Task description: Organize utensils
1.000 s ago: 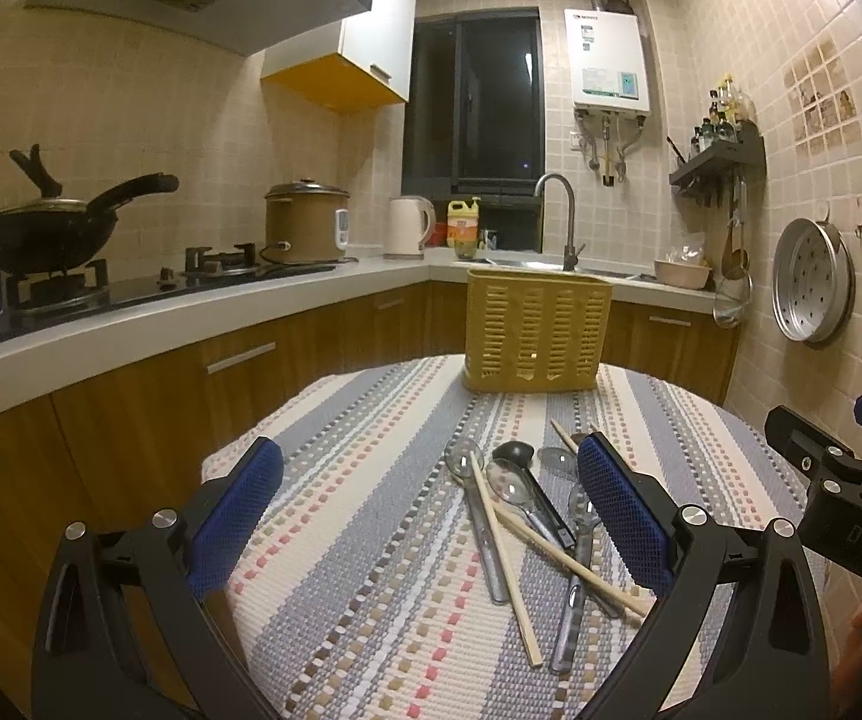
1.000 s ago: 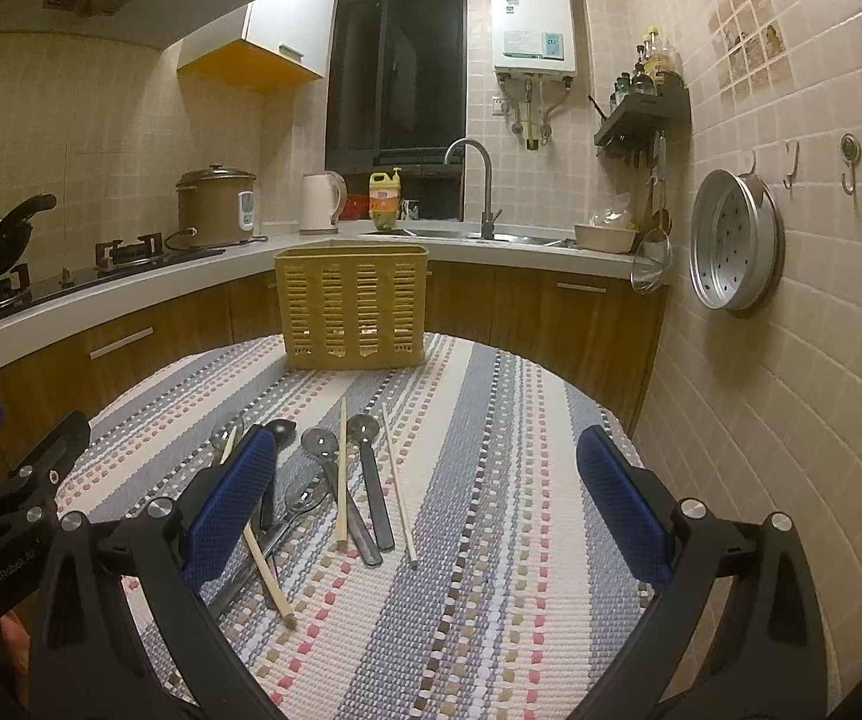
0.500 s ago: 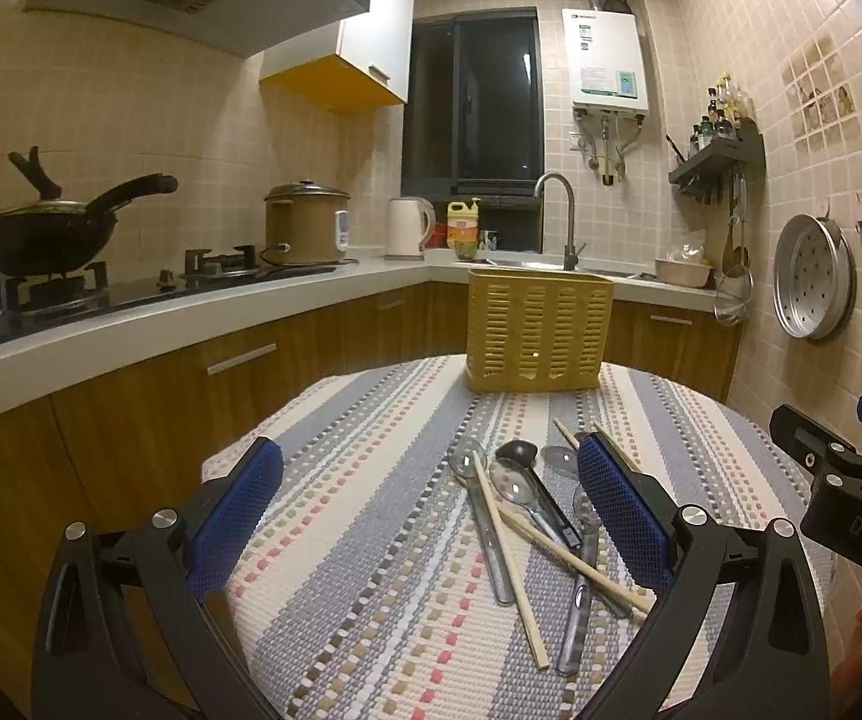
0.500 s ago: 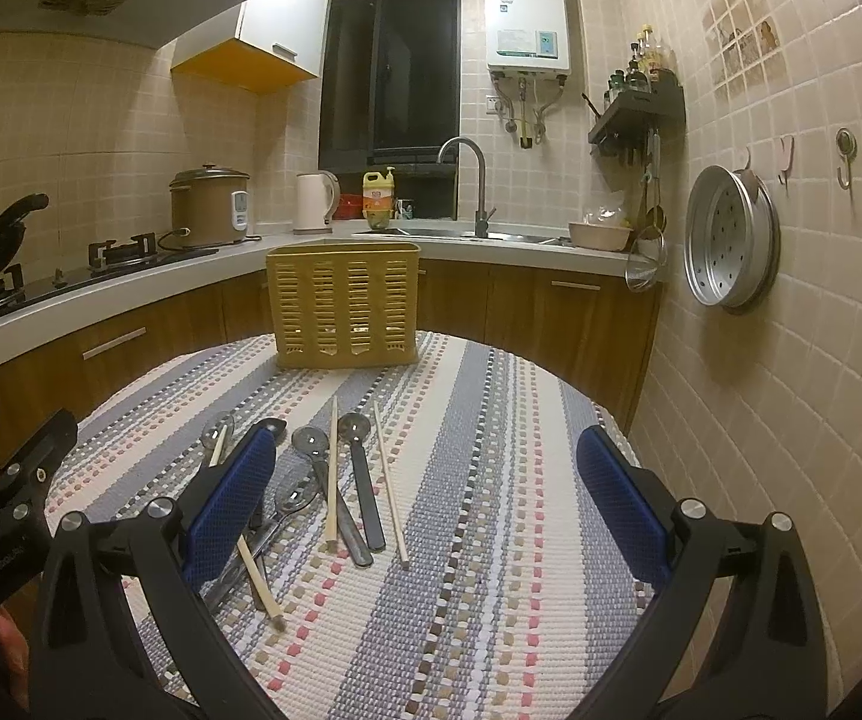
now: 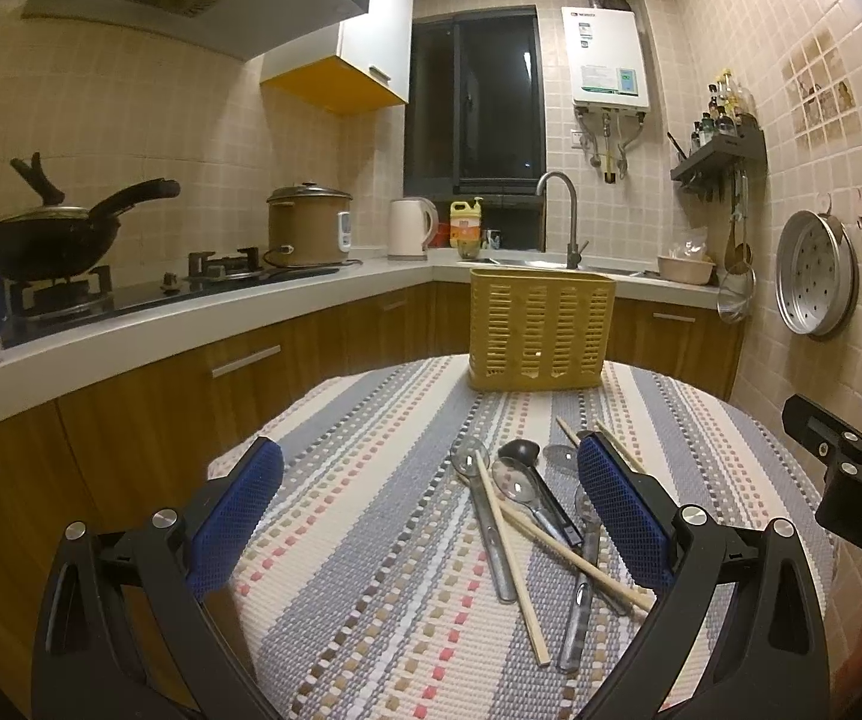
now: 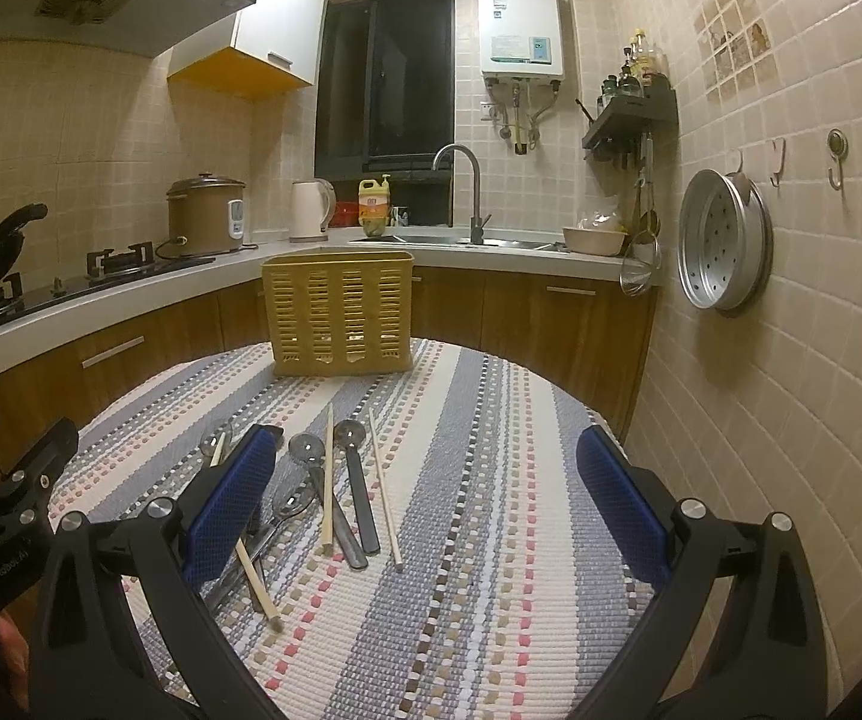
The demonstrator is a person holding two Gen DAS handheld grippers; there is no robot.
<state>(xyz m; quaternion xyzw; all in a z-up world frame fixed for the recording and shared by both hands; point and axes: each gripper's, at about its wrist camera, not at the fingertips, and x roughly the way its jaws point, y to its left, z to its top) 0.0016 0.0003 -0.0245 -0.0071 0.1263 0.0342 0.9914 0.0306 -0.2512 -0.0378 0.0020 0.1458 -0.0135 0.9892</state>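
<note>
Left wrist view shows the left gripper [image 5: 428, 516] with its two blue pads spread wide and nothing between them, held above the near part of a round table [image 5: 371, 570] covered with a striped cloth. Just beside its right pad lies the pile of utensils: several metal spoons [image 5: 515, 486] and wooden chopsticks [image 5: 512, 558], which cross over each other in a loose heap. At the far edge of the table stands a yellow slotted basket [image 5: 542, 330], upright and well apart from the pile; through the slots I cannot tell if anything is inside. In the right wrist view the right gripper [image 6: 428, 516] is also spread open and empty, and the same pile sits near its left pad, with two chopsticks [image 6: 383, 480] lying almost parallel on the right side of the heap and a dark-handled spoon [image 6: 359, 492] between them. My judgement is that the task is at its very start: no utensil is picked yet, and both grippers are only approaching. The next move calls for lowering one gripper over a single piece at the edge of the pile, perhaps the rightmost chopstick because it lies free of the others, closing on it across its thin width, and then carrying it to the basket. The crossed pieces may drag each other if one from the middle is taken first.
</note>
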